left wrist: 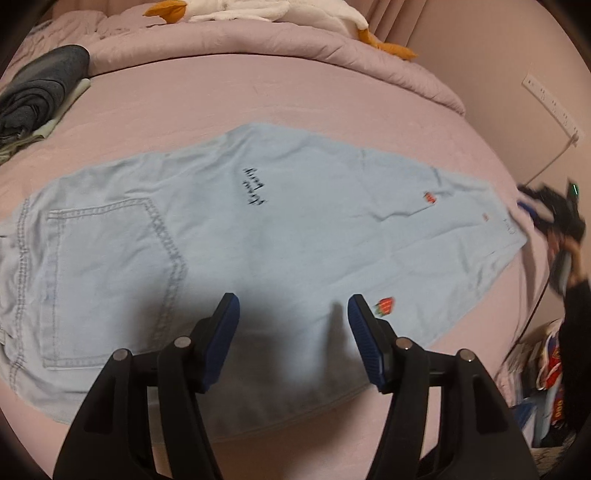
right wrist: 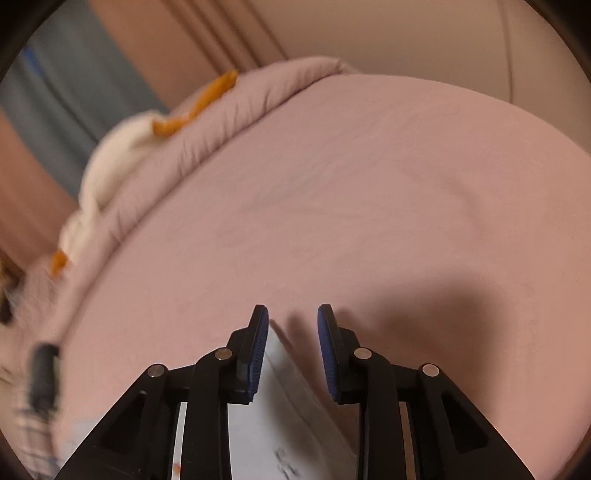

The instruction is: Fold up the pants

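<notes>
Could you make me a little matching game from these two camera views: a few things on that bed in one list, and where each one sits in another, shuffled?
Things:
1. light blue denim pants
2. dark grey folded garment
3. white and orange plush toy
4. red strawberry patch

Places:
A. on the rumpled pink quilt at the far side
B. beside the left gripper's right fingertip
C. spread flat across the pink sheet
D. far left of the bed

Pairs: 1-C, 2-D, 3-A, 4-B
</notes>
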